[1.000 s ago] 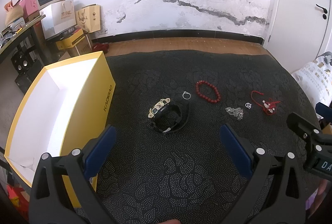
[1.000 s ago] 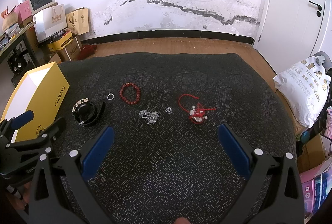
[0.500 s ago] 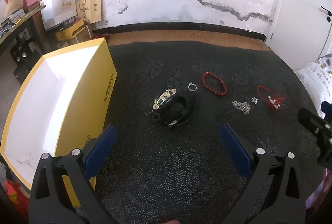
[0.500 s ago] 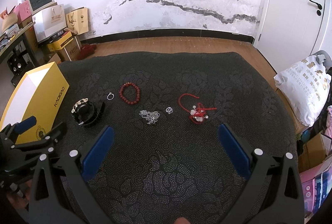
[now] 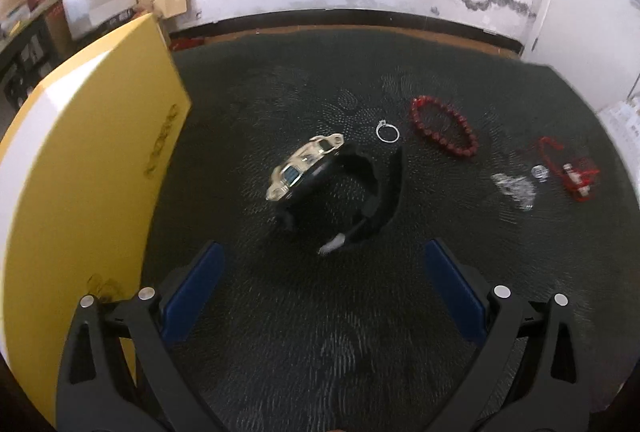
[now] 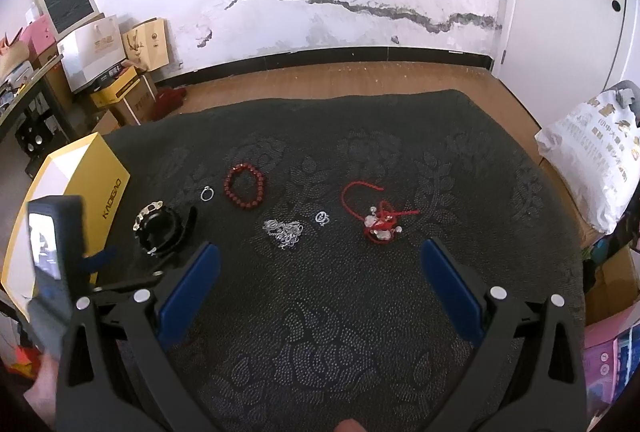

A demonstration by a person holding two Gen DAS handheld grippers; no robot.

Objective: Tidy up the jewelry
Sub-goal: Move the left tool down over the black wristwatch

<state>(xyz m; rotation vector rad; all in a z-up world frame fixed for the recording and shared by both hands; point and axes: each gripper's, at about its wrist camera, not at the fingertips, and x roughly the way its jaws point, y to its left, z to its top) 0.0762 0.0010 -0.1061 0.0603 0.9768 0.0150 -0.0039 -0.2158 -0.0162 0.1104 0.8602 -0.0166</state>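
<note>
Left gripper (image 5: 320, 272) spread wide, empty, near watch (image 5: 336, 183); right gripper (image 6: 320, 272) likewise spread, empty. Risk: curled strap slipping from pads, nudging ring (image 5: 387, 131).

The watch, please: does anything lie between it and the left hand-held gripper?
Nothing visible does. The left hand-held gripper is open, and only bare dark cloth separates it from the watch. The silver ring and red bead bracelet lie beyond the watch.
</note>
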